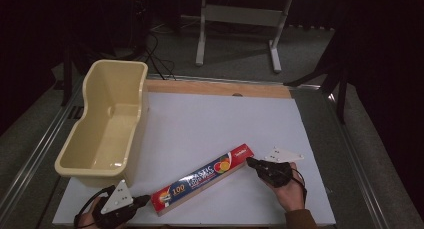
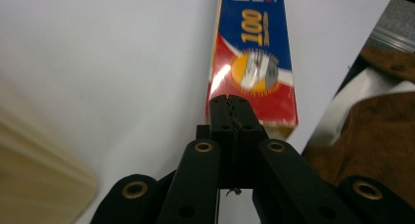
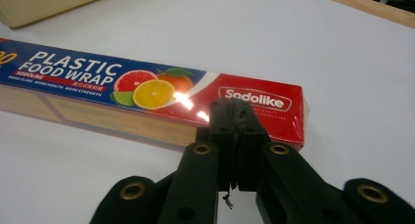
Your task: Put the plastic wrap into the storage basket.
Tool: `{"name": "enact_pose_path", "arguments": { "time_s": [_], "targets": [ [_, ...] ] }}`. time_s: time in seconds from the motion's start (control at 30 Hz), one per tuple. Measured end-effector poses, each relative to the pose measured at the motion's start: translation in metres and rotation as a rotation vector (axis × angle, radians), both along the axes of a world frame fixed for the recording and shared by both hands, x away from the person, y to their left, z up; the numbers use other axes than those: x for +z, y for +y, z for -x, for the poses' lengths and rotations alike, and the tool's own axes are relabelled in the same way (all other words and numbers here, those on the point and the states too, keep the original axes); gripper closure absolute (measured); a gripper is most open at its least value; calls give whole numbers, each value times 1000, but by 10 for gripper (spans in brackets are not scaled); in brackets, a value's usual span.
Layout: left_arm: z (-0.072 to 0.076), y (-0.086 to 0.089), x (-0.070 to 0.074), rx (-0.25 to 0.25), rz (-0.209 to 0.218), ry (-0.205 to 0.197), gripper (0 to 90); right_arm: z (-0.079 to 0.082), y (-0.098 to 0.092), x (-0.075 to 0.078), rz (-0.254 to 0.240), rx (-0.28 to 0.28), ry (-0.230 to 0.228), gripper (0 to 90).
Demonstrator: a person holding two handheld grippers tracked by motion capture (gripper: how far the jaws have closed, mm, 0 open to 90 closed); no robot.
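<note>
A: What takes up the most room here?

B: The white table point(image 1: 210, 124), with a strip of bare wood along its far edge. On its left side stands a cream plastic tub point(image 1: 107, 121), deep and open-topped, its long side running away from the person. It sits just beside the near-left end of the box, so anything swung left from there would meet the tub's wall.

A: And the box?

B: A long box of plastic food wrap point(image 1: 202, 178) lies flat on the near middle of the table. Its long axis runs diagonally: the end printed "100" points near-left, the red "Sodolike" end points far-right. The printed face is up, with citrus fruit pictured toward the red end.

A: The grippers?

B: The left gripper point(image 1: 145, 200) is at the near-left end of the box, its jaws pressed together with nothing between them, tips at the box's end. The right gripper point(image 1: 251, 162) is at the far-right end, jaws likewise closed on nothing, tips just beside the red end. Whether either tip actually touches the cardboard, I cannot tell.
</note>
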State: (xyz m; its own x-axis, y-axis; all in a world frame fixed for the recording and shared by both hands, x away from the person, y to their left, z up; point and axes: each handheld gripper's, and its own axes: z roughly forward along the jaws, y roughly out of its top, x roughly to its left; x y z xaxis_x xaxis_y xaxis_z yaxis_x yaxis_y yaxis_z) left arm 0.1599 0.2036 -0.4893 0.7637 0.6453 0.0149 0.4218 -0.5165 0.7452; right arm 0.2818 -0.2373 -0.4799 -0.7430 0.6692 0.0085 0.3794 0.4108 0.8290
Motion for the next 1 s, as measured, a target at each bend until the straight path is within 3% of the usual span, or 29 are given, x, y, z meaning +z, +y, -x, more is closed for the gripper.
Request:
{"name": "enact_pose_path", "arguments": {
  "time_s": [0.03,0.1,0.37,0.47,0.5,0.83,1.0],
  "targets": [
    [0,0,0,0,0,0,900,0,0,0,0,0,0,878],
    [3,0,-5,-6,-15,17,900,-1,0,1,-9,-1,0,782],
    [4,-3,-15,-27,-68,52,900,0,3,3,-15,-1,-11,575],
    [2,-5,-18,-30,-77,64,900,0,3,3,-19,-7,-14,553],
    [-1,-7,-22,-37,-90,73,900,0,2,3,-25,-20,-16,493],
    [-6,-13,-21,-35,-103,71,900,0,-5,7,-46,-42,-30,425],
    [-14,-29,-20,-60,-113,60,900,1,-9,9,-49,-59,-36,408]
  ]
}}
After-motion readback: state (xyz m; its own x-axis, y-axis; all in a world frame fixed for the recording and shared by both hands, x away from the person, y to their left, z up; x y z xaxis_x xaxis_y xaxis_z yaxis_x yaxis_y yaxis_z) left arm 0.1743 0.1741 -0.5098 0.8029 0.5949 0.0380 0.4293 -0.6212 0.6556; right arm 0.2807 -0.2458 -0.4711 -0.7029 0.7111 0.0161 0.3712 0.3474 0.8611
